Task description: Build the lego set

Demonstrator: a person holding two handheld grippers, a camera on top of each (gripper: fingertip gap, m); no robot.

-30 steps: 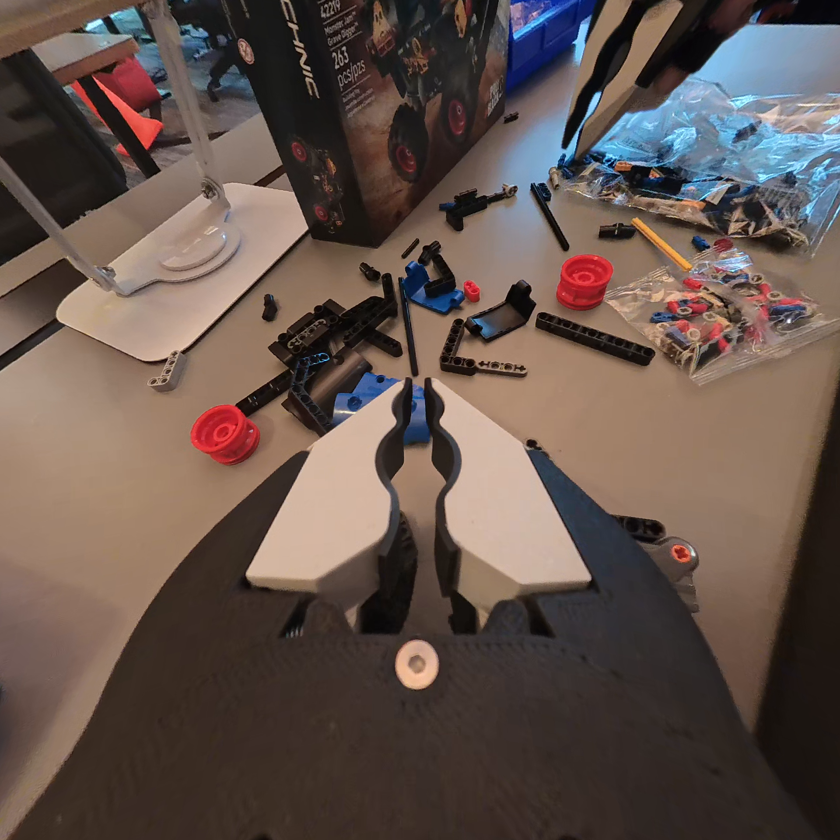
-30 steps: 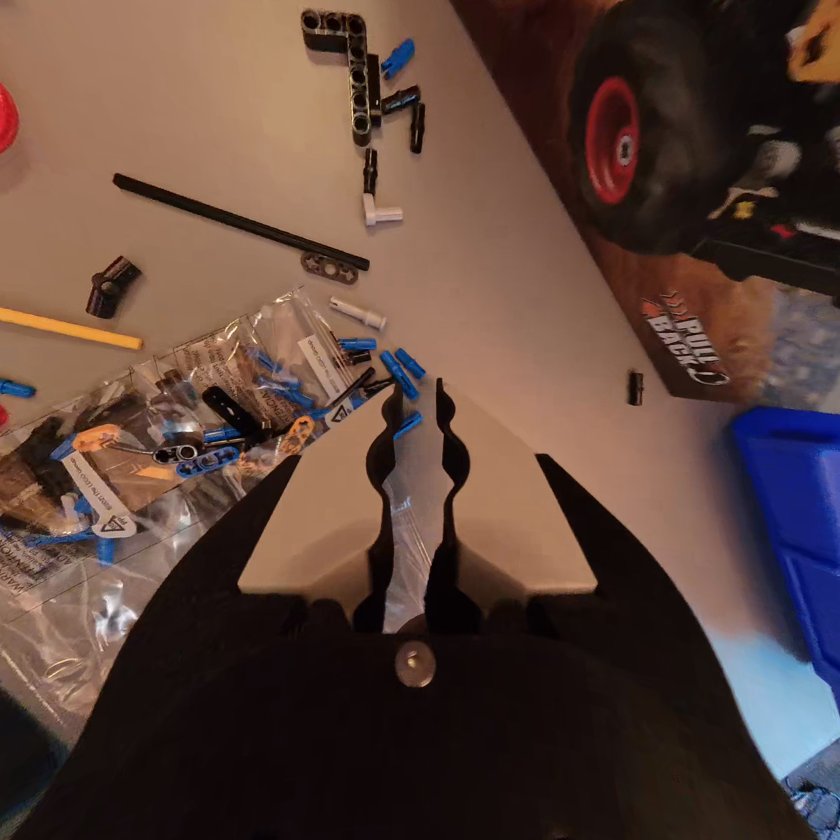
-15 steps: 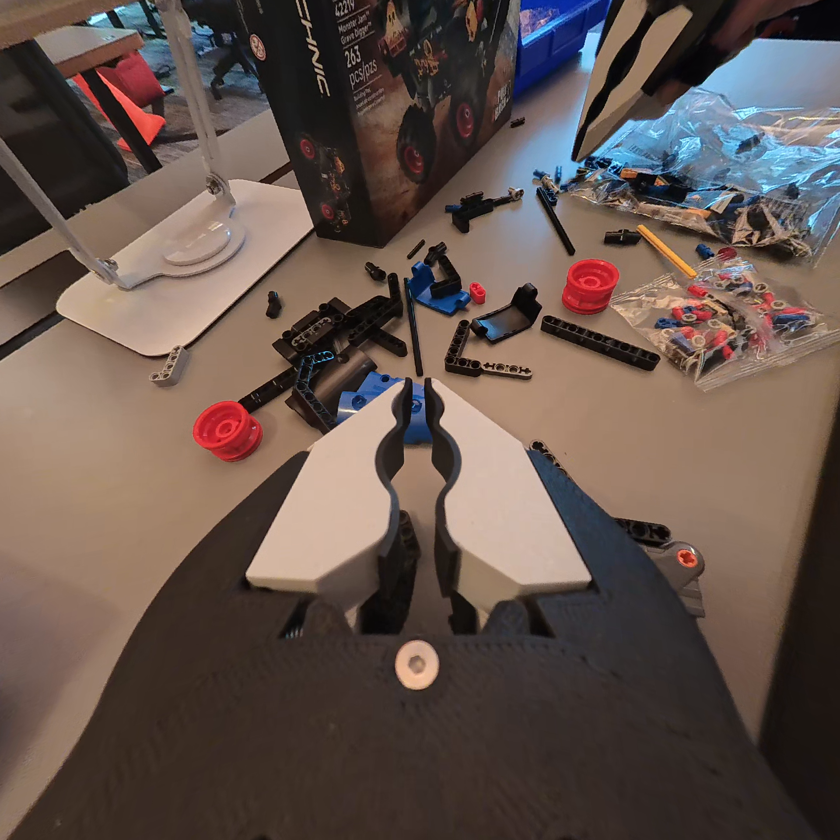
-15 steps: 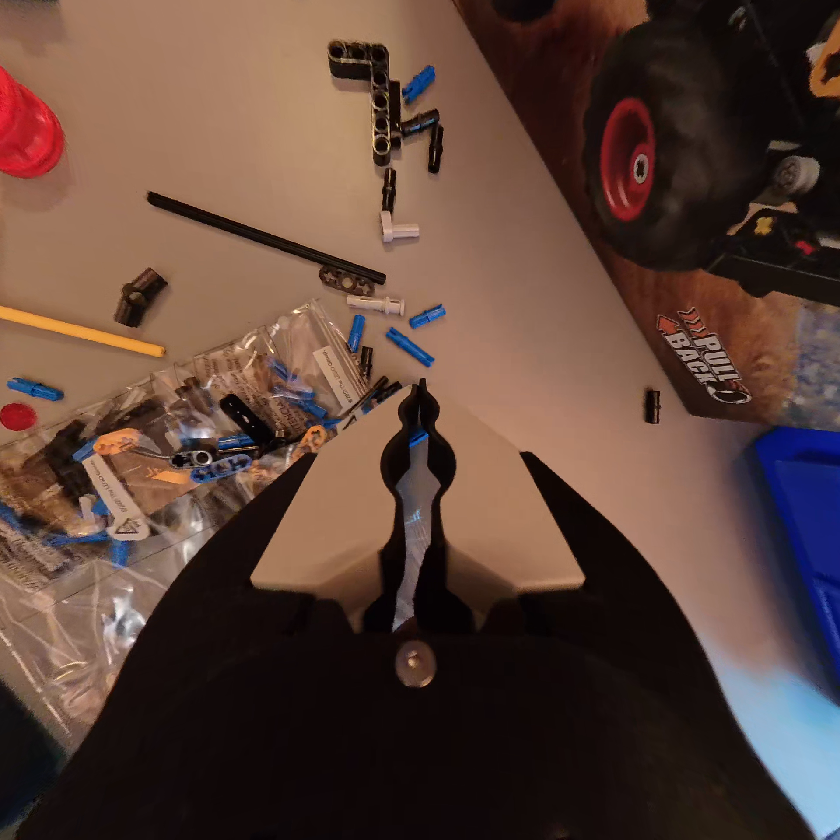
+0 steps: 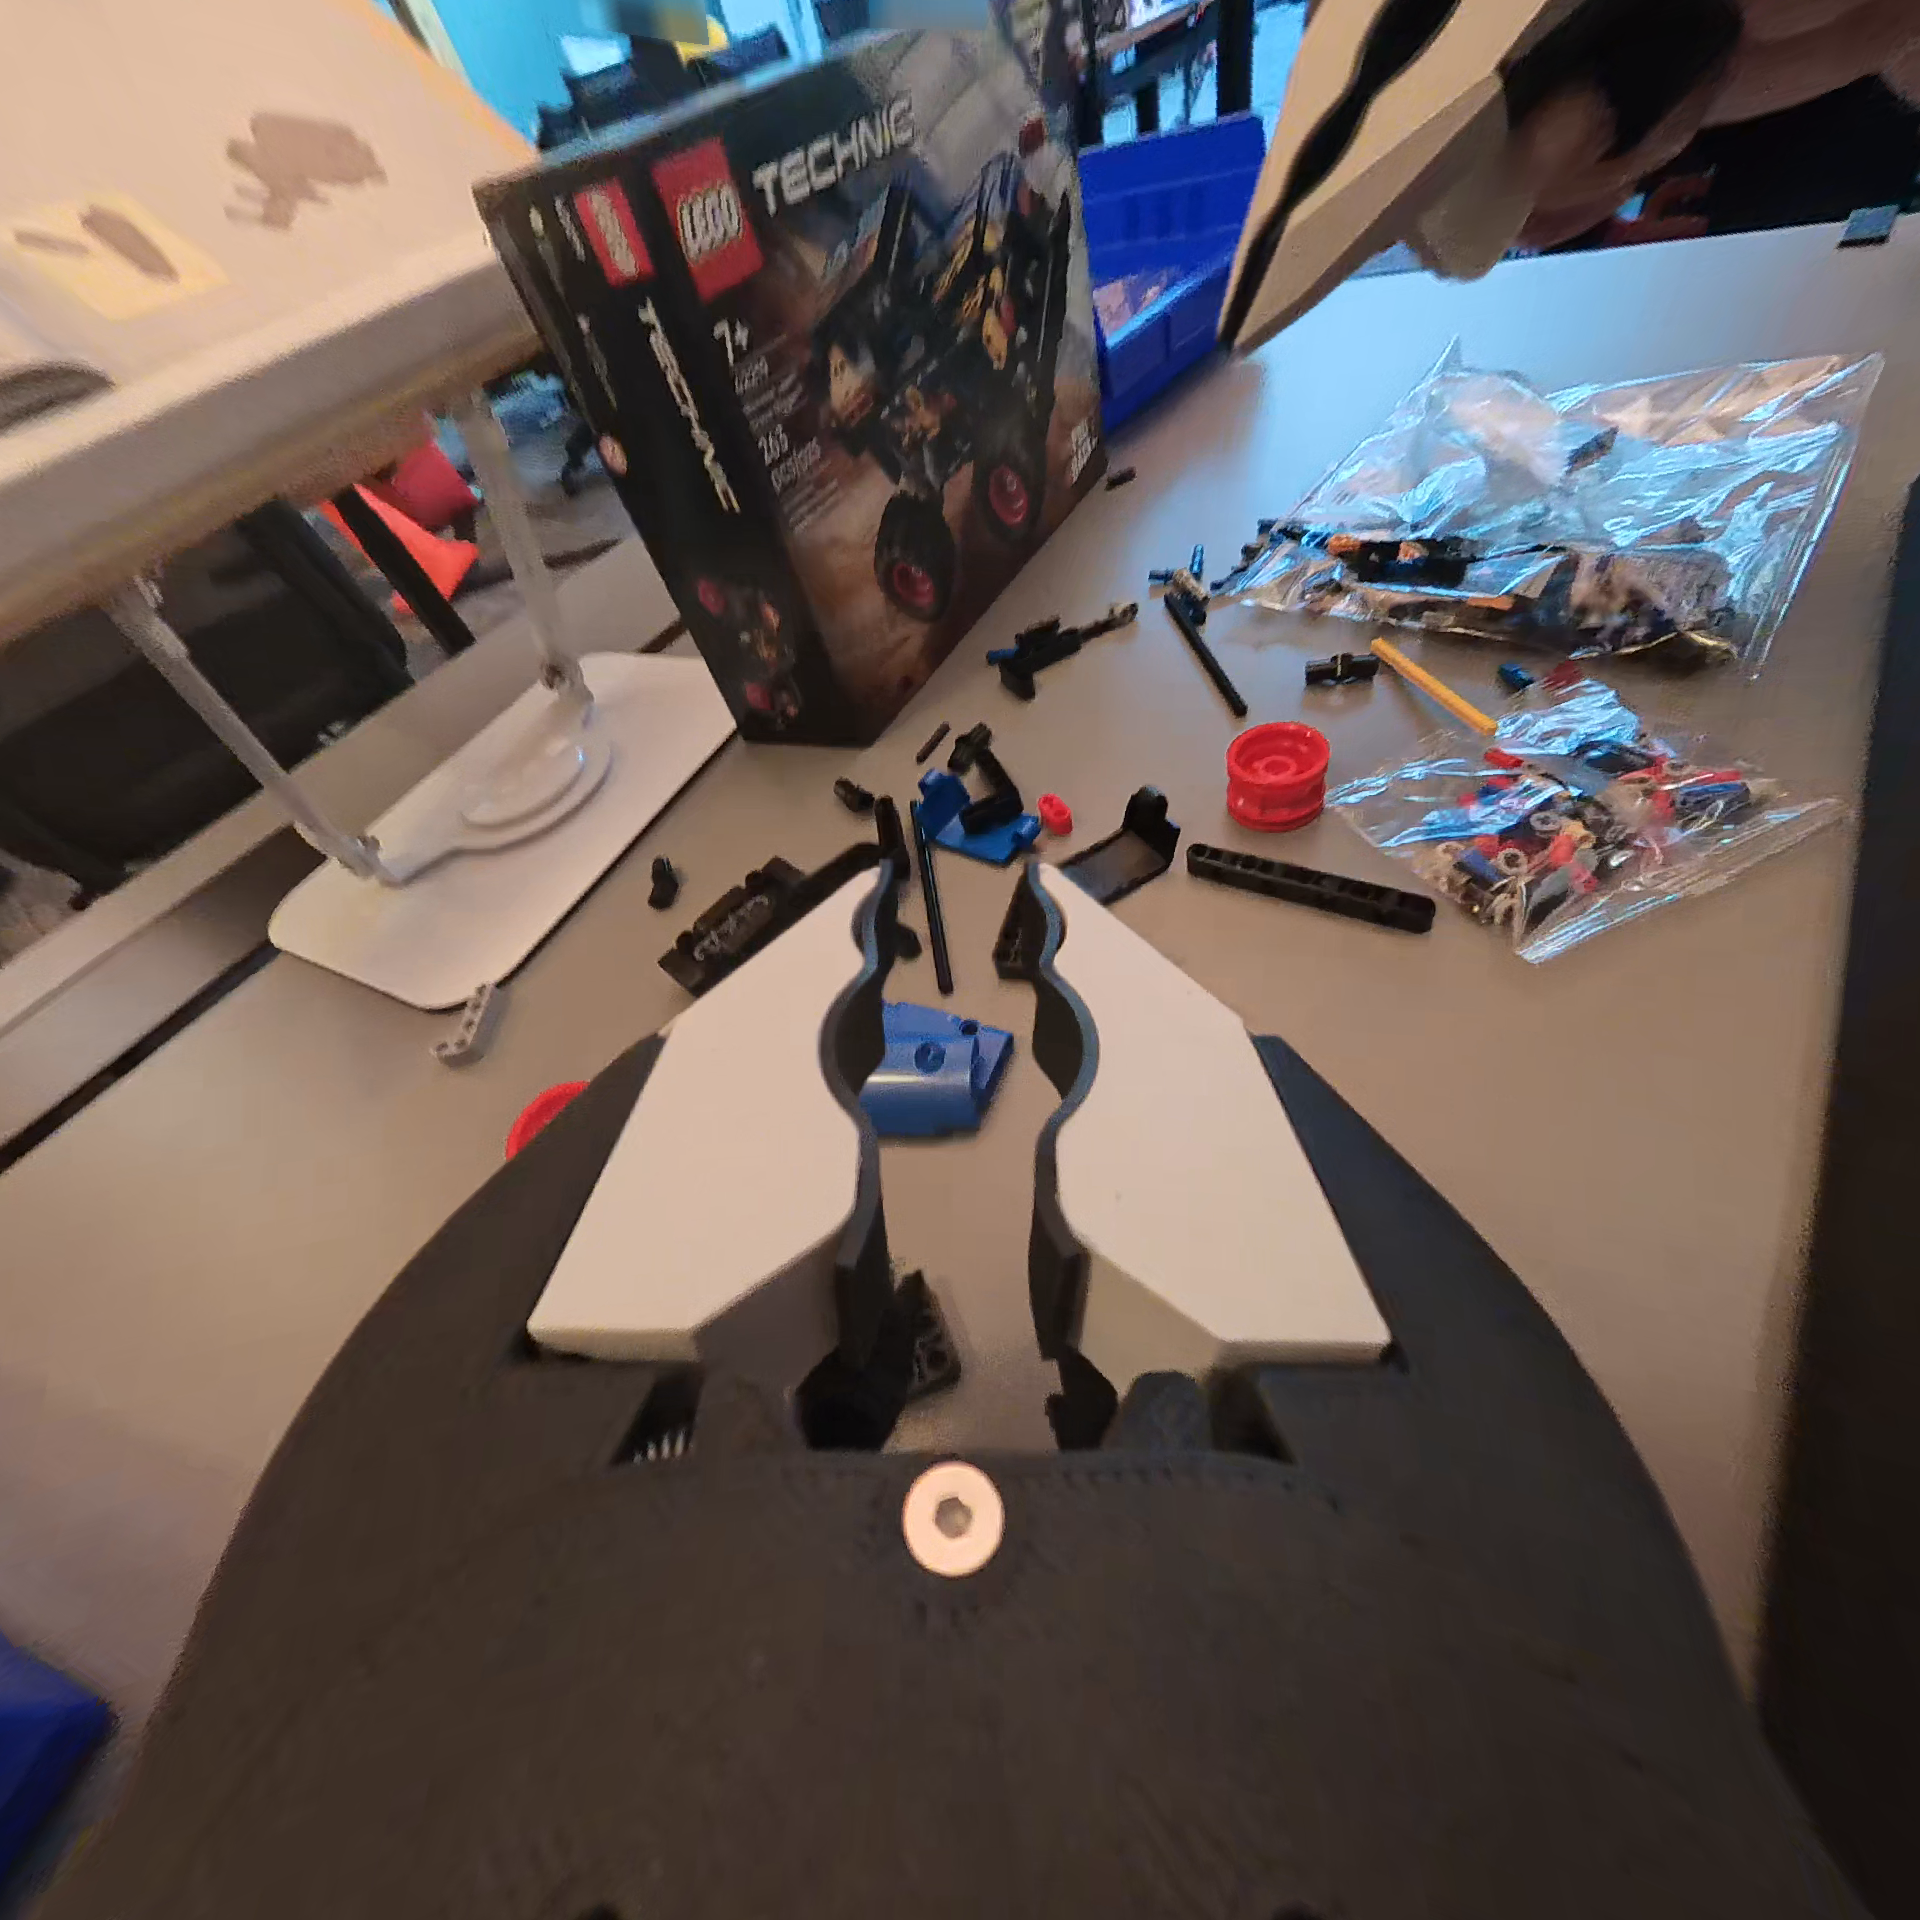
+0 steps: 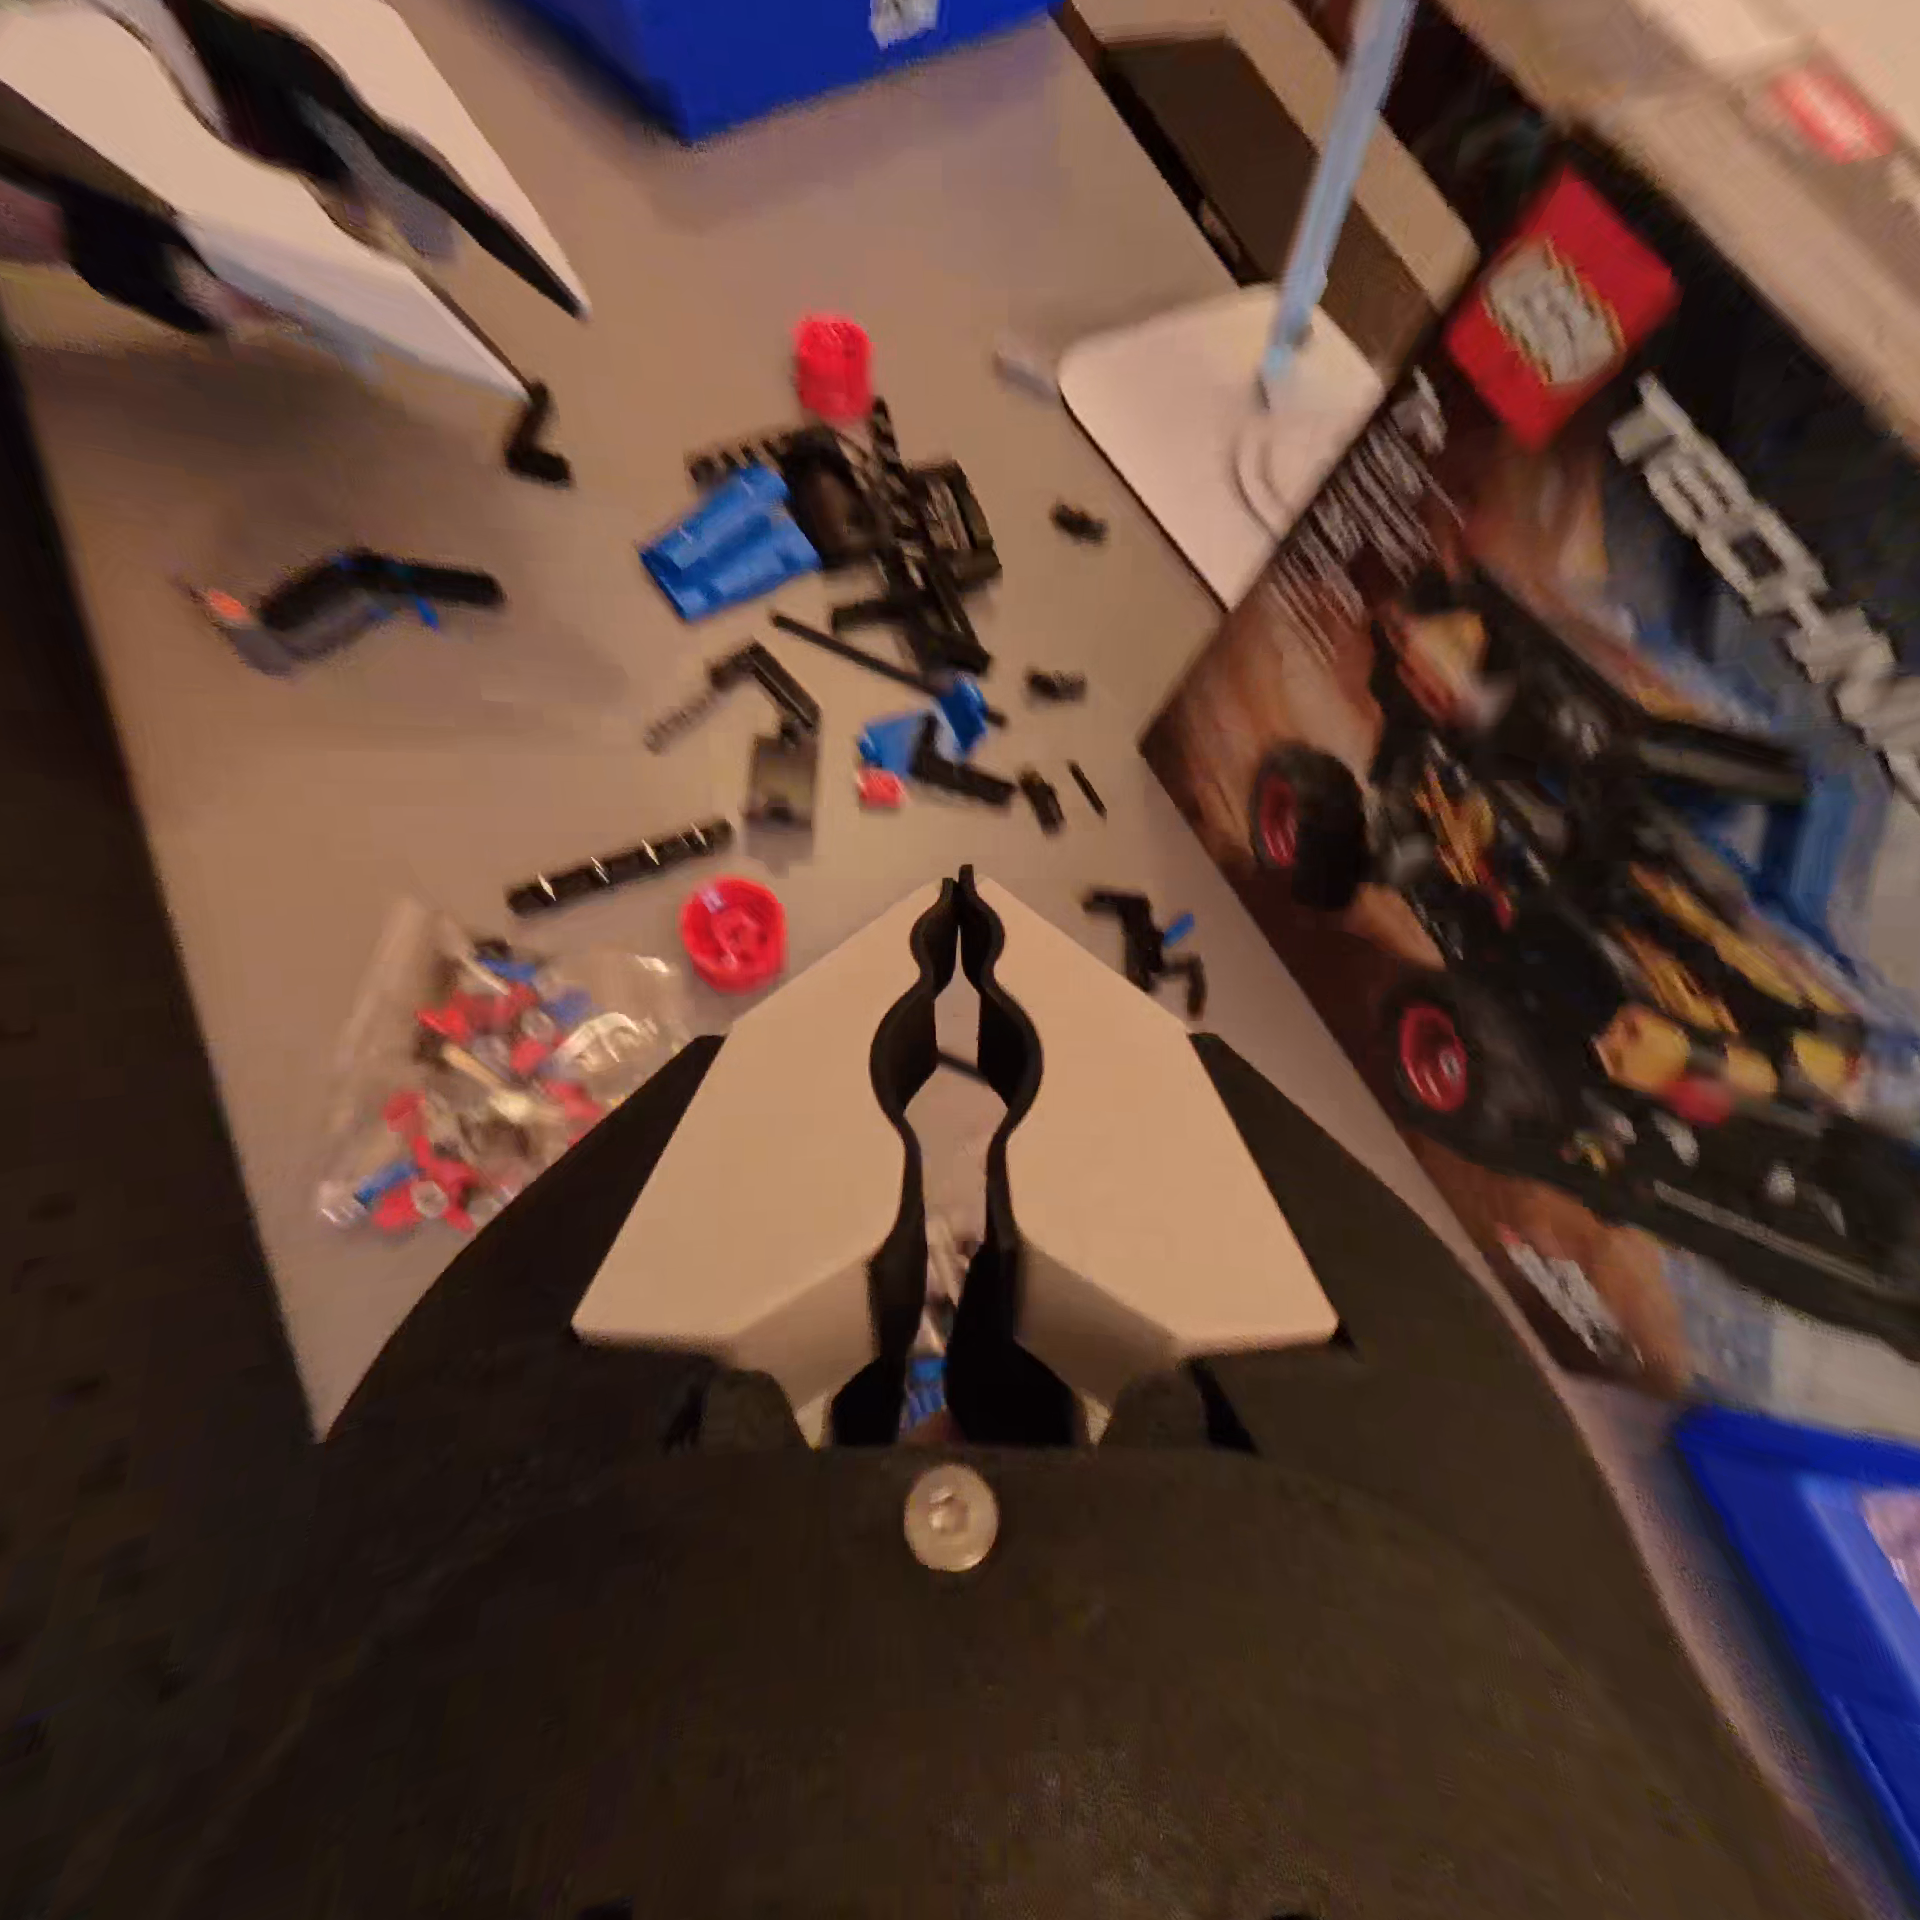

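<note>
Over the bench [image 5: 1351, 1195] we held our left tongs [image 5: 954, 894] spread above a blue panel [image 5: 935, 1070], apparently ready to pick it. Our right tongs [image 6: 958, 883] hung higher, tips pressed together; whether they pinched anything we could not tell. Loose lego pieces [image 6: 883, 561] lay scattered beside the set box [image 5: 831, 447].
</note>
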